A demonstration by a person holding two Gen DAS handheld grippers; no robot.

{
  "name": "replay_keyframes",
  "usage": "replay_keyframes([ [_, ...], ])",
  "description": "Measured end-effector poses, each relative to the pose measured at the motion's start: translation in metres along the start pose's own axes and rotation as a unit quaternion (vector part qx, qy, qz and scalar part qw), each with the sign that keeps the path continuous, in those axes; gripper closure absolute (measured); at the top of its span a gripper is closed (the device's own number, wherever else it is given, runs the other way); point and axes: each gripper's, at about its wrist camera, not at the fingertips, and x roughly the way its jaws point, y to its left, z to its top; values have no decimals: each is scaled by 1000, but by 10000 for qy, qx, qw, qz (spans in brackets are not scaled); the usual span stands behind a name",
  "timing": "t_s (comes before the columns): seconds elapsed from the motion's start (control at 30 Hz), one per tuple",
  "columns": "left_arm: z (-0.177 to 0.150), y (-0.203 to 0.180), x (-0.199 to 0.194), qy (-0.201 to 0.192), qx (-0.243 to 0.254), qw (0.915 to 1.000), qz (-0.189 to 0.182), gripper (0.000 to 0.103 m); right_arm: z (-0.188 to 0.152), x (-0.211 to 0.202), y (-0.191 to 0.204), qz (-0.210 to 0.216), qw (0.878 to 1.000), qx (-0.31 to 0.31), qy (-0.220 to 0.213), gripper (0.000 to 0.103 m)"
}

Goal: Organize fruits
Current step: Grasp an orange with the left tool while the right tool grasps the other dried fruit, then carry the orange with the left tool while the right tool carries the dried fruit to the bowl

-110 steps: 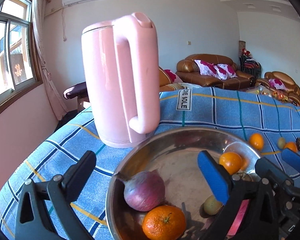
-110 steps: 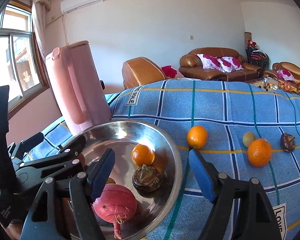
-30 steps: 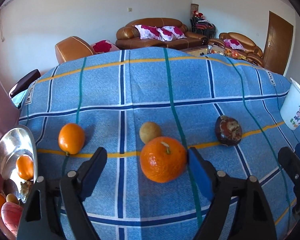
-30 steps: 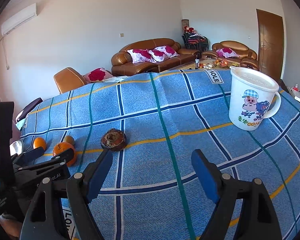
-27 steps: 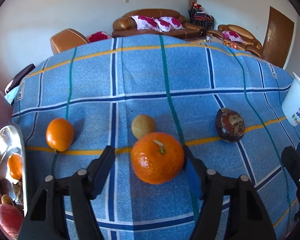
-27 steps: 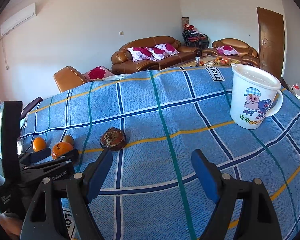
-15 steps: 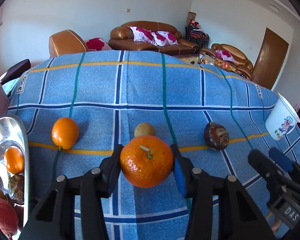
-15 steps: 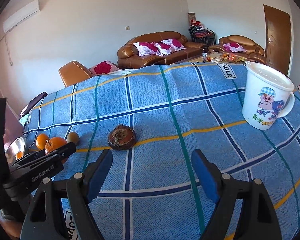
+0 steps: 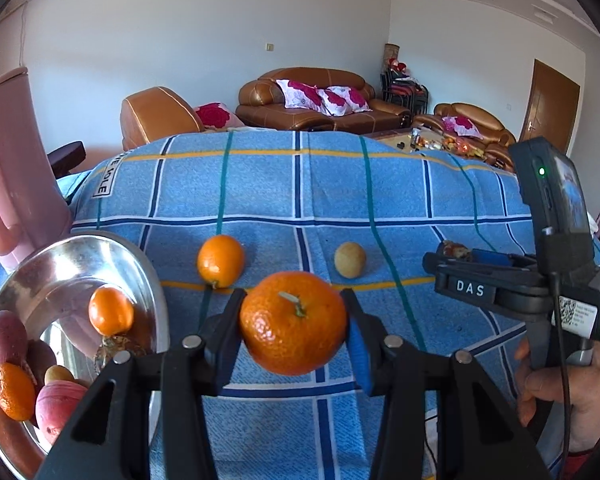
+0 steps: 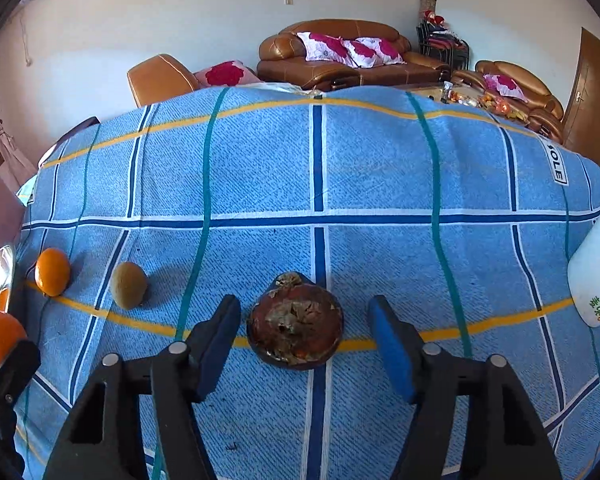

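Kettle: a pink kettle (image 9: 8, 168) stands at the far left of the table (image 9: 300, 184), which wears a blue checked cloth.
Bowl: a steel bowl (image 9: 148, 280) sits just in front of the kettle; in it I see a small orange (image 9: 110, 311), another orange (image 9: 14, 391), a purple onion (image 9: 4, 337), a pink fruit (image 9: 58, 404) and some smaller pieces I cannot name.
Loose orange: one orange (image 9: 220, 260) lies on the cloth just right of the bowl.
My left gripper (image 9: 294, 332): my left fingers (image 9: 228, 328) are clamped on the big mandarin (image 9: 293, 322), both pads pressing its sides; it looks lifted off the cloth, though from this angle I cannot be sure.
Yellow-brown fruit: a small round one (image 9: 349, 265) lies beyond the mandarin, a little to the right.
My right gripper (image 10: 303, 340): my right fingers (image 10: 391, 344) have just been closing and stand on either side of the dark, flaky-skinned fruit (image 10: 296, 330), which rests on the cloth; a gap shows on each side, so the pads are not on it.
My right hand (image 9: 567, 396): it grips the handle, seen at the right edge of the left view.
Mug: a white cartoon mug (image 10: 597, 280) stands at the far right.
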Motion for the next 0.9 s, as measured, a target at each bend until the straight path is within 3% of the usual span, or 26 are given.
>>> replay_keyframes([
  [0.03,0,-1,1,2,18,10000,-4,55,-1,-1,3,-43,10000,-69,-9,54],
  [0.07,-1,-2,1,-3,44,10000,3,55,-1,-2,5,-75,9999,-121,-14,56],
  [0.2,-2,-5,1,-80,134,9998,90,55,-6,-10,6,-254,9996,-69,-97,56],
  [0.57,-5,-7,-10,-347,267,9985,325,55,-45,-85,26,-288,9896,210,-1393,56],
  [0.9,-13,0,-23,-453,241,9981,348,55,-65,-113,34,-183,9840,284,-1752,56],
])
